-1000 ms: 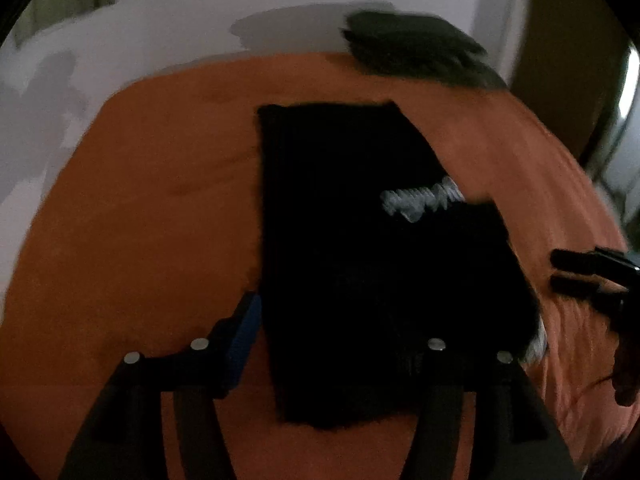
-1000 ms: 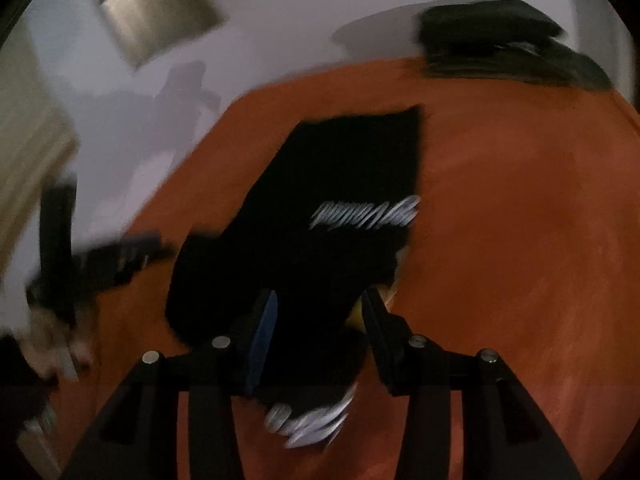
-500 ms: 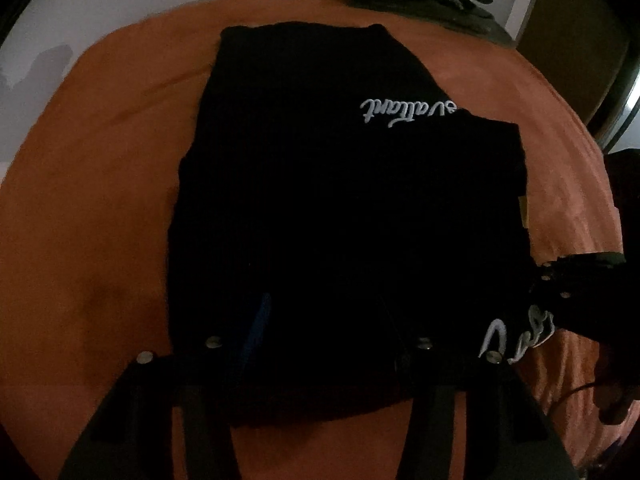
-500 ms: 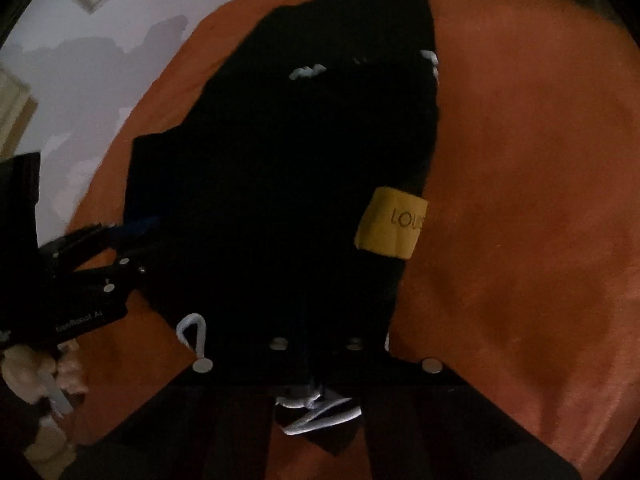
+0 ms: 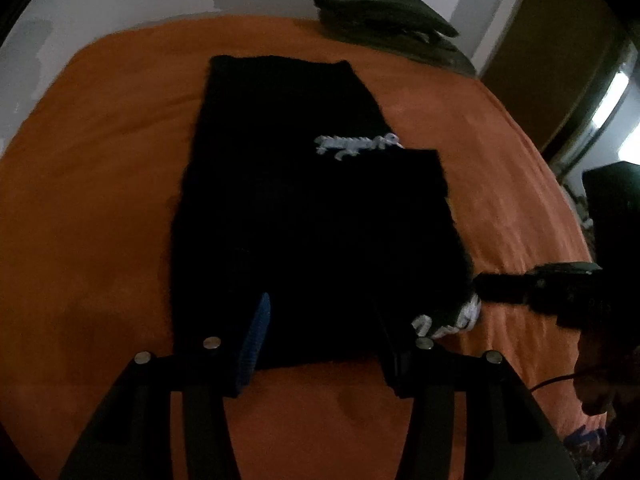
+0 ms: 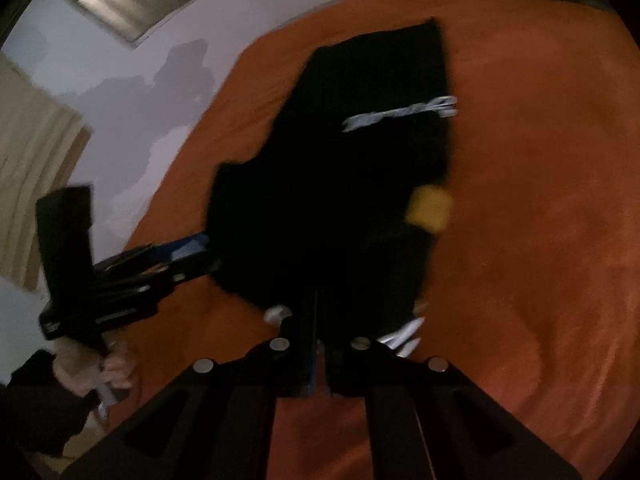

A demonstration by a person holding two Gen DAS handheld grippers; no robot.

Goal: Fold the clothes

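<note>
A black garment [image 5: 300,200] with white lettering [image 5: 352,144] lies partly folded on the orange bedspread [image 5: 100,160]. My left gripper [image 5: 320,304] stands open over the garment's near edge, which lies between its blue pad [image 5: 256,332] and the other finger without being pressed. My right gripper [image 6: 316,300] is shut on the garment's [image 6: 340,200] near right corner, beside a yellow label [image 6: 430,208]. The left wrist view shows the right gripper [image 5: 484,284] at that corner, by more white print. The left gripper [image 6: 200,252] reaches in at the garment's left side.
A stack of dark folded clothes [image 5: 384,20] sits at the bed's far edge against the white wall. A brown wardrobe door [image 5: 540,60] stands at the right. A person's hand [image 6: 80,360] holds the left gripper. Orange bedspread shows on both sides of the garment.
The right jaws went from apart to shut on the garment's near corner. Both grippers dipped close to the cloth, then drew back a little. The left jaws narrowed slightly.
</note>
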